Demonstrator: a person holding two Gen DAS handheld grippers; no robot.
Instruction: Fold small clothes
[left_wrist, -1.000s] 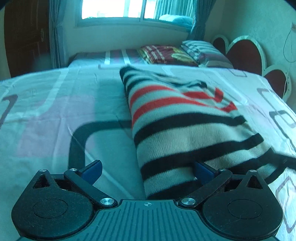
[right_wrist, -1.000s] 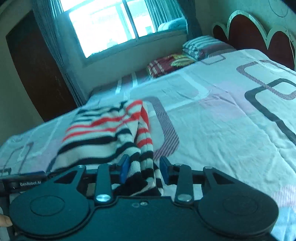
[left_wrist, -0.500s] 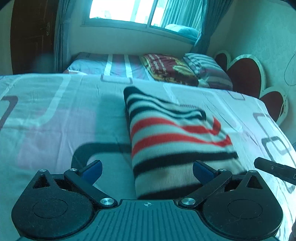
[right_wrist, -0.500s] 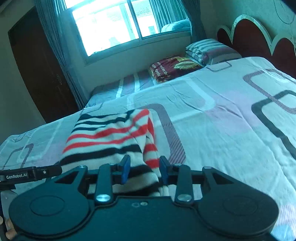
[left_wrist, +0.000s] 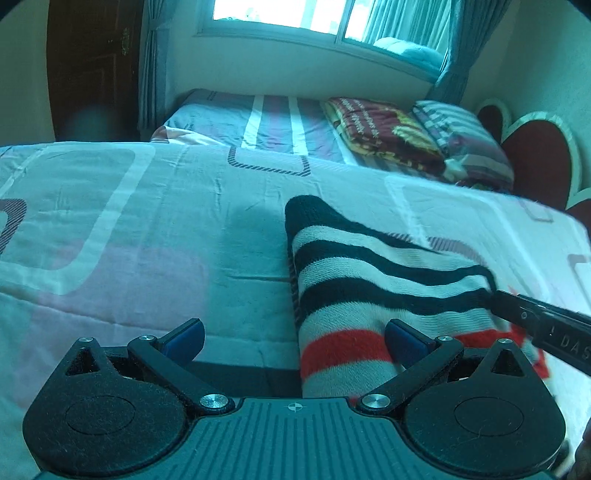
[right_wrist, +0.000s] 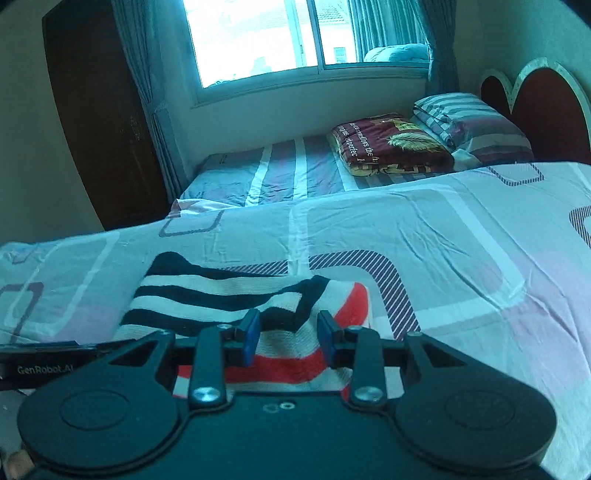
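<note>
Knitted in black, cream and red stripes, the folded garment (left_wrist: 373, 295) lies on the patterned bedsheet (left_wrist: 147, 229), its black-edged far corner pointing up the bed and its red bands nearest the cameras. From the left wrist view, the left gripper (left_wrist: 293, 334) stands with its blue-padded jaws spread wide: the left pad sits over bare sheet, the right pad over the near left part of the knit, and nothing is pinched between them. At the right edge of that same view a dark bar of the other tool reaches in above the garment's right side. From the right wrist view, the right gripper (right_wrist: 288, 338) has its jaws set narrowly, a fold of the striped garment (right_wrist: 236, 295) lying between the blue pads; the jaws have just been closing a little — whether the pads actually press the cloth is hard to tell here, since a sliver of fabric shows inside each pad. Beyond the garment the sheet runs on to a second, lower bed (right_wrist: 266, 170) with a striped cover, where a dark red folded blanket (right_wrist: 391, 147) and a striped pillow (right_wrist: 469, 118) rest under a bright window (right_wrist: 277, 37) — a scalloped red headboard (right_wrist: 546, 103) stands at the right.
</note>
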